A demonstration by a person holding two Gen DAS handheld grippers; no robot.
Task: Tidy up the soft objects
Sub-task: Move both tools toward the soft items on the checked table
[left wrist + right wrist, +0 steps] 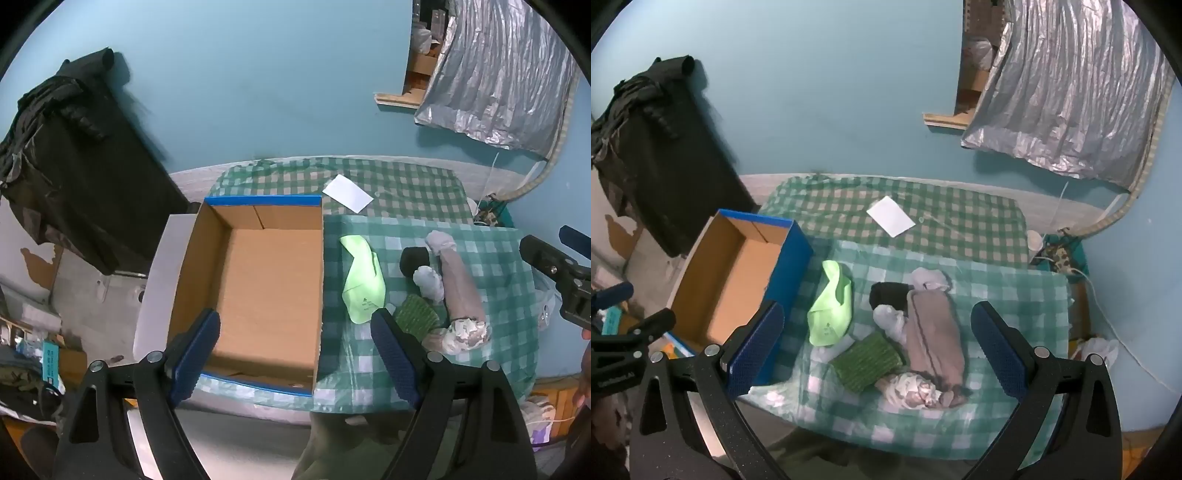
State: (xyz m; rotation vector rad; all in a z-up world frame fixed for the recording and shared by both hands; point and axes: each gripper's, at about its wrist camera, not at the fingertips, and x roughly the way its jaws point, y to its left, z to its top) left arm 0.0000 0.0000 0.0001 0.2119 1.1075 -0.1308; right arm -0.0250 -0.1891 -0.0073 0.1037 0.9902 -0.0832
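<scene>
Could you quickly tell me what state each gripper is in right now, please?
Left gripper: open, holding nothing.
Right gripper: open, holding nothing.

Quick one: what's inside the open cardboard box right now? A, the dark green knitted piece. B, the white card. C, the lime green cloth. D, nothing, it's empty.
D: the cardboard box shows only its bare brown floor, while the lime green cloth, the dark green knitted piece and the white card all lie outside it on the checkered cloth.
</scene>
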